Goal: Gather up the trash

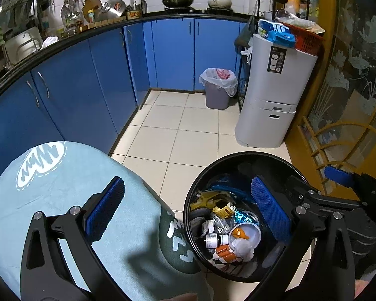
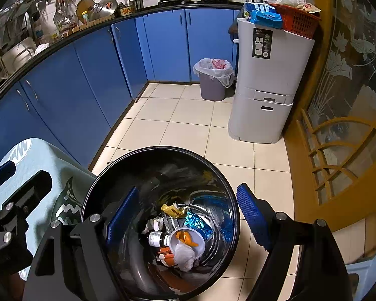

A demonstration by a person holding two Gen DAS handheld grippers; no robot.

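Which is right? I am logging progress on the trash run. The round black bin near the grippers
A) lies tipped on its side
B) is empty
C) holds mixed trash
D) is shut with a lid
C: the round black bin stands open and upright, with a white plastic cup and a small brown bottle among wrappers inside.

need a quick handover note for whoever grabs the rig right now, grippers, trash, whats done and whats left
Left gripper: open, empty, over the cloth edge, beside the black bin.
Right gripper: open, empty, above the bin's mouth.
Trash in the bin: bottle, white cup holding orange peel, wad of tissue, yellow wrapper, blue foil.
Done: these pieces lie in the bin; neither gripper holds anything.
Left: no loose trash shows on the cloth or floor tiles in view; check out of view. A lined grey bin stands by the cabinets.
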